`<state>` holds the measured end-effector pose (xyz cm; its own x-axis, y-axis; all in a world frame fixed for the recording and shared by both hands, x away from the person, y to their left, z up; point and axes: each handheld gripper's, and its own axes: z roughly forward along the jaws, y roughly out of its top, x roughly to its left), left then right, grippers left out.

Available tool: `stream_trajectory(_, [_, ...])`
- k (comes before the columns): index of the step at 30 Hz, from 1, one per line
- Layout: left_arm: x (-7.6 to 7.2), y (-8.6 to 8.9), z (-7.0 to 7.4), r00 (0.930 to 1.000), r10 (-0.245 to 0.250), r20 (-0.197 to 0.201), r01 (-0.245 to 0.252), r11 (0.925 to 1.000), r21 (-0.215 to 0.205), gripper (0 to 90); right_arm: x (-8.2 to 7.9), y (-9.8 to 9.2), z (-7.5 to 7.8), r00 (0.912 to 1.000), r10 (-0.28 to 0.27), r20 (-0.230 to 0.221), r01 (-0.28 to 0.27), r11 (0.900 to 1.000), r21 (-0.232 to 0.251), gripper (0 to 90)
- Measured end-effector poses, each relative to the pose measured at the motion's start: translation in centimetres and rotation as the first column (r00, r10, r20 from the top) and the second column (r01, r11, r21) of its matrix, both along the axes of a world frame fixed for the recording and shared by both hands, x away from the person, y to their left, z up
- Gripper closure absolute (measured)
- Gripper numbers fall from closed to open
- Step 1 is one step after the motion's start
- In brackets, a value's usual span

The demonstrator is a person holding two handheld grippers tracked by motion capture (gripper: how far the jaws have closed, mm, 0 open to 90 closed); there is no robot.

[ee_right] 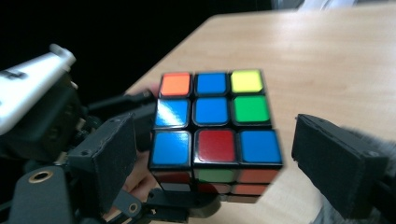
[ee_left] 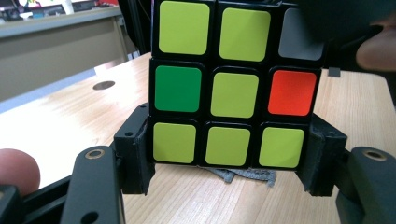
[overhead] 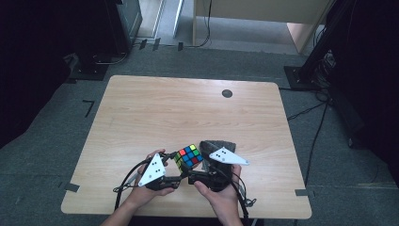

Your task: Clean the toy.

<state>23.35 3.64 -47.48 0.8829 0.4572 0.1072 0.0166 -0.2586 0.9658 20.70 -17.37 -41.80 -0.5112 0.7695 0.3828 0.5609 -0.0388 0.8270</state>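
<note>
Over the near edge of the wooden table we are holding the puzzle cube raised, the left gripper clamping its bottom layer to steady it, while the right gripper is standing released, jaws flanking the cube without touching, likely between turns.

The left gripper clamps the bottom row of a puzzle cube, one black jaw pressed on each side. The face toward the camera is mostly yellow-green, with one green, one red and one grey square. A grey cloth lies under the cube on the wooden table. A fingertip shows at the lower left.
</note>
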Motion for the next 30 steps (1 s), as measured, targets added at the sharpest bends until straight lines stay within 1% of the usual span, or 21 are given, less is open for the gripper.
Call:
stream_trajectory(2, [-0.2,-0.1,0.0,0.9999,-0.007,0.015,0.007,1.0000,0.000,33.9,-0.1,0.2,-0.3,0.9999,-0.012,-0.006,0.012,1.000,0.004,24.2])
stream_trajectory(3, [-0.3,-0.3,0.1,0.9998,-0.003,0.018,0.002,1.0000,0.009,33.9,-0.1,0.2,-0.4,0.9998,-0.021,-0.004,0.021,1.000,0.001,26.7])
stream_trajectory(4, [-0.3,-0.3,0.0,0.9998,0.004,0.020,-0.004,0.9999,0.015,33.9,-0.2,0.2,-0.4,0.9997,-0.022,-0.008,0.022,1.000,0.015,32.1])
stream_trajectory(7, [-0.4,-0.4,0.1,0.9998,0.010,0.016,-0.011,0.9996,0.026,33.6,-0.5,0.4,-0.4,0.9992,-0.039,0.009,0.039,0.999,-0.011,33.5])
stream_trajectory(8, [-0.5,-0.5,0.1,0.9995,0.020,0.025,-0.021,0.9992,0.033,33.4,-0.5,0.4,-0.4,0.9990,-0.045,0.009,0.045,0.999,-0.013,34.0])
stream_trajectory(9, [-0.6,-0.7,0.1,0.9988,0.027,0.042,-0.029,0.9985,0.046,32.7,-0.5,0.4,-0.4,0.9988,-0.048,0.008,0.048,0.999,-0.018,34.2])
stream_trajectory(10, [-0.8,-0.9,0.2,0.9977,0.035,0.059,-0.038,0.9978,0.053,31.4,-0.5,0.5,-0.5,0.9985,-0.053,0.007,0.054,0.998,-0.034,34.4])
stream_trajectory(13, [-1.1,-1.2,0.7,0.9957,0.049,0.079,-0.053,0.9973,0.052,25.7,-0.4,0.9,-1.0,0.9983,-0.058,-0.010,0.057,0.996,-0.074,34.5])
stream_trajectory(14, [-1.1,-1.2,0.8,0.9953,0.053,0.080,-0.058,0.9965,0.059,25.9,-0.4,1.0,-1.1,0.9982,-0.058,-0.017,0.057,0.995,-0.081,34.5])
stream_trajectory(15, [-1.1,-1.2,0.8,0.9963,0.042,0.076,-0.047,0.9965,0.069,27.7,-0.4,1.2,-1.3,0.9983,-0.054,-0.019,0.052,0.995,-0.084,34.5])
stream_trajectory(16, [-1.1,-1.3,0.7,0.9965,0.038,0.074,-0.043,0.9963,0.074,31.4,-0.5,1.3,-1.3,0.9985,-0.052,-0.019,0.050,0.995,-0.086,34.4])
stream_trajectory(17, [-1.1,-1.2,0.7,0.9969,0.036,0.071,-0.041,0.9961,0.078,31.2,-0.5,1.4,-1.3,0.9984,-0.054,-0.017,0.052,0.994,-0.093,34.4])
stream_trajectory(18, [-1.0,-1.2,0.7,0.9977,0.032,0.060,-0.037,0.9964,0.076,31.7,-0.6,1.5,-1.3,0.9983,-0.057,-0.013,0.055,0.993,-0.106,34.4])
stream_trajectory(19, [-0.9,-1.1,0.7,0.9980,0.031,0.056,-0.035,0.9966,0.074,32.3,-0.6,1.5,-1.4,0.9983,-0.057,-0.012,0.056,0.993,-0.108,34.4])
stream_trajectory(21, [-0.9,-1.0,0.8,0.9983,0.034,0.048,-0.037,0.9973,0.063,33.6,-0.5,1.5,-1.4,0.9987,-0.049,-0.013,0.047,0.994,-0.098,34.0])
stream_trajectory(22, [-0.8,-0.9,0.8,0.9980,0.044,0.044,-0.047,0.9969,0.063,34.0,-0.4,1.4,-1.3,0.9991,-0.043,-0.009,0.042,0.995,-0.093,33.2])
stream_trajectory(23, [-0.7,-0.8,0.8,0.9977,0.056,0.039,-0.058,0.9966,0.058,34.0,-0.4,1.2,-1.2,0.9994,-0.036,-0.004,0.035,0.997,-0.071,30.3])
stream_trajectory(25, [-0.3,-0.3,0.9,0.9969,0.078,0.009,-0.078,0.9963,0.036,34.1,-0.3,0.5,-0.7,0.9999,-0.015,0.008,0.015,1.000,-0.013,24.1])
stream_trajectory(26, [0.1,0.0,1.0,0.9954,0.095,-0.009,-0.095,0.9952,0.023,34.2,-0.3,0.2,-0.3,0.9994,-0.022,0.026,0.022,1.000,0.008,22.5])
stream_trajectory(28, [0.9,1.0,1.3,0.9900,0.117,-0.080,-0.120,0.9919,-0.040,34.2,-0.6,-0.6,0.2,0.9958,-0.060,0.069,0.057,0.997,0.044,21.9])
stream_trajectory(30, [1.8,2.2,1.8,0.9800,0.128,-0.153,-0.146,0.9824,-0.117,34.2,-0.8,-1.2,0.0,0.9893,-0.106,0.100,0.099,0.992,0.075,21.9])
